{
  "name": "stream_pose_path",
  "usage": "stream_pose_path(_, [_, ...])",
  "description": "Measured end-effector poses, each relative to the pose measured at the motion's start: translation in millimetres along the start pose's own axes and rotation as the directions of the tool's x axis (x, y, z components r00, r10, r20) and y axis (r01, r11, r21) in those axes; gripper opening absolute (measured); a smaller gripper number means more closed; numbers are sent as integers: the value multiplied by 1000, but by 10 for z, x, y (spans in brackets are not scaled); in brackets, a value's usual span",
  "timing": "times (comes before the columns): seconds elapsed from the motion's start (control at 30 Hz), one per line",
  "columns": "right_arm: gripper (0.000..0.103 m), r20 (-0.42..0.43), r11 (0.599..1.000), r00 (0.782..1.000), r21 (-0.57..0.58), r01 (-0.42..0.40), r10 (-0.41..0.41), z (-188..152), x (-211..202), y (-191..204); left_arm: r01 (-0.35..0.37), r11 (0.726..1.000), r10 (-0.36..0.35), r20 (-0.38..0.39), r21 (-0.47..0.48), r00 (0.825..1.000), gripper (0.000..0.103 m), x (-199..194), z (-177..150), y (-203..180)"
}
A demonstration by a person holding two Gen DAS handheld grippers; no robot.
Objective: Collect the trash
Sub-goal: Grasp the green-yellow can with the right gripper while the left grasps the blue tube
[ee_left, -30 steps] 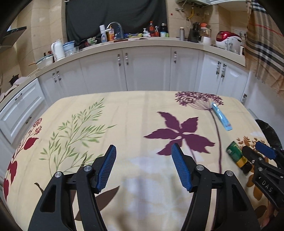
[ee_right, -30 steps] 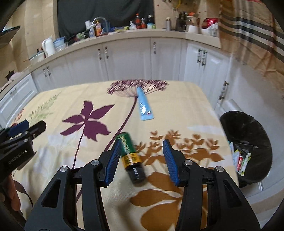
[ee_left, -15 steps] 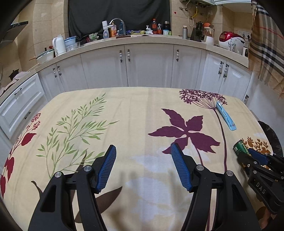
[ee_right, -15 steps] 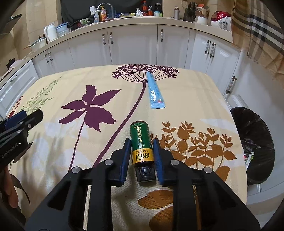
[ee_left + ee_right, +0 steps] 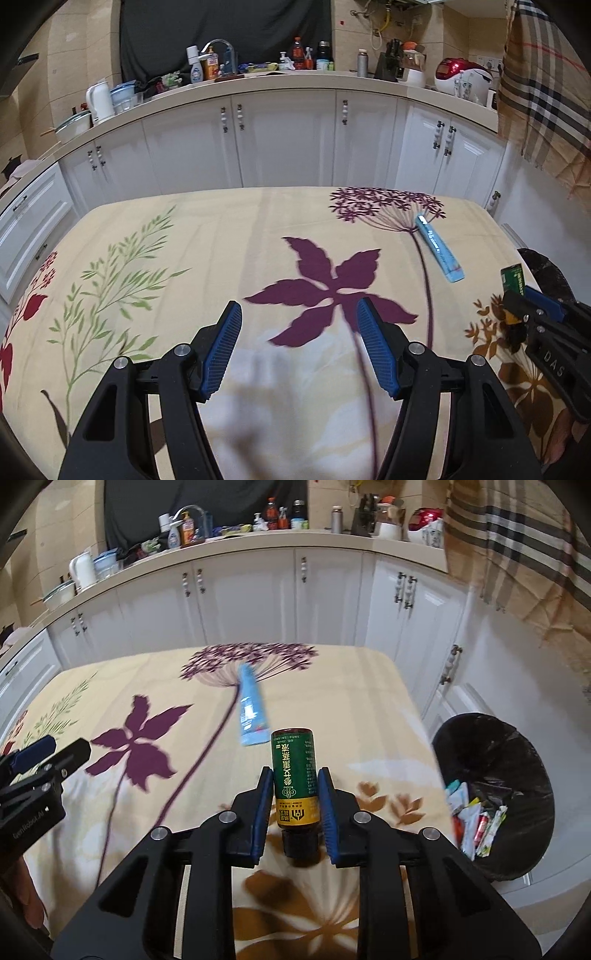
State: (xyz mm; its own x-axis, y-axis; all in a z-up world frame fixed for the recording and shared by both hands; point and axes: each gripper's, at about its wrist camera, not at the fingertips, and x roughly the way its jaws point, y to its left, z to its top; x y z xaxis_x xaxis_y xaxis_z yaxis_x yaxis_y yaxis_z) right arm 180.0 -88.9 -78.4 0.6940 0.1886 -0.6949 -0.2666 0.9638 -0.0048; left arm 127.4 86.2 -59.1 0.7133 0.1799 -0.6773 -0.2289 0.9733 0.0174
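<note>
Blue tube (image 5: pixel 251 710) — seemingly toothpaste — lies beyond right claw's (image 5: pixel 295 797) green bottle (image 5: pixel 294 775).

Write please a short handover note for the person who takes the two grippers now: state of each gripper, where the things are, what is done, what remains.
Right gripper: shut on the small green-labelled bottle with black cap.
Left gripper: open, empty, above the floral tablecloth.
Flat light-blue tube: lying on the cloth, far right side.
Black-lined trash bin: off the table's right edge, wrappers already inside.
Done: bottle gripped.
Left: drop the bottle in the bin, then collect the tube.
</note>
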Motion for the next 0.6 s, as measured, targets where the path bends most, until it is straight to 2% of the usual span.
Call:
stream_pose_path(0.23, [24, 9, 999, 1000, 28, 22, -23, 84, 89, -256, 23, 999, -22, -17, 28, 1000, 63, 150, 90, -270])
stream_pose_path(0.6, [24, 10, 999, 999, 34, 32, -32, 216, 248, -454, 51, 996, -49, -28, 70, 998, 63, 404, 298, -626])
